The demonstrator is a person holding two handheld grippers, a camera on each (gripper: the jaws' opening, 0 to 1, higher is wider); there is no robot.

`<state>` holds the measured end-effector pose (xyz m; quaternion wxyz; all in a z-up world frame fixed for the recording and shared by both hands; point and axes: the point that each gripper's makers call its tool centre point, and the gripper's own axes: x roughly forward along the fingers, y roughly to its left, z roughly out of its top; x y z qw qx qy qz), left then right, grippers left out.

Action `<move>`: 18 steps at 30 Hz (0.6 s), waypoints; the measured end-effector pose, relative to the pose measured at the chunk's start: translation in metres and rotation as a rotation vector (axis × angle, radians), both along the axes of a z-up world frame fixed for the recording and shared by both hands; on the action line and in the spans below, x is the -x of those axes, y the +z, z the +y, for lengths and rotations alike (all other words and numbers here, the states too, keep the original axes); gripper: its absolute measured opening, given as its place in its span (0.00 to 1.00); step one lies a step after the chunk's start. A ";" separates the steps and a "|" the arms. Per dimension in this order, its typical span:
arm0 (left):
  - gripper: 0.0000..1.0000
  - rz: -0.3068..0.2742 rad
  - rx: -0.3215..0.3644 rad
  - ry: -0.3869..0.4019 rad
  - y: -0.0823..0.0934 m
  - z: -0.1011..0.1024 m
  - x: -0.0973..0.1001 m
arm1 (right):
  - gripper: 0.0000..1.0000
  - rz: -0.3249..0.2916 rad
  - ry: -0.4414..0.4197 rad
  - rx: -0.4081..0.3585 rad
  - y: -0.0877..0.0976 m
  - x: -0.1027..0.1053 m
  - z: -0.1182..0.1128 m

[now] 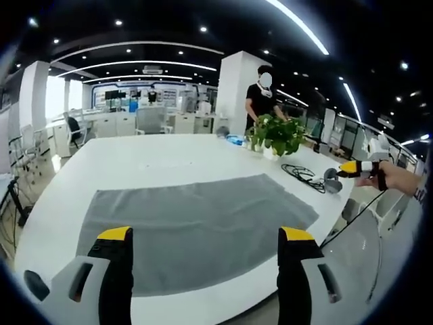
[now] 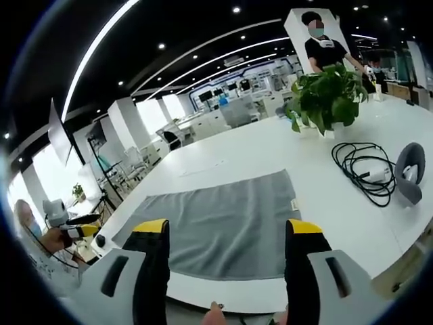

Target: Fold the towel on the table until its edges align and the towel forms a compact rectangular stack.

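A grey towel (image 1: 193,227) lies flat and unfolded on the white table (image 1: 155,162); in the right gripper view the same towel (image 2: 223,220) spreads ahead of my jaws. My left gripper (image 1: 206,240) hovers open above the towel's near edge, holding nothing. My right gripper (image 2: 226,233) is open too, above the towel's near edge. In the left gripper view the right gripper (image 1: 358,169) appears far right, held by a hand. In the right gripper view the left gripper (image 2: 71,230) shows at the far left.
A potted plant (image 1: 276,134) stands at the table's far side, with a coiled black cable (image 2: 362,166) and a grey headset-like object (image 2: 409,172) beside it. A person (image 1: 260,95) stands behind the plant. Desks and chairs fill the room behind.
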<state>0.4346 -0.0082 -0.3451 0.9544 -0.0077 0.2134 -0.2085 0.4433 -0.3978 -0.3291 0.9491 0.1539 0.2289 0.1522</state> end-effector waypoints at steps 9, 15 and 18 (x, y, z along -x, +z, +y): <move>0.91 0.021 -0.069 -0.053 -0.005 -0.016 0.000 | 0.68 0.012 0.003 0.003 -0.004 -0.003 -0.009; 0.91 0.025 -0.081 -0.093 -0.006 -0.033 -0.004 | 0.67 0.011 0.004 0.010 -0.005 -0.009 -0.019; 0.90 0.015 -0.084 -0.127 -0.002 -0.046 -0.008 | 0.67 0.010 0.005 0.020 -0.005 -0.013 -0.024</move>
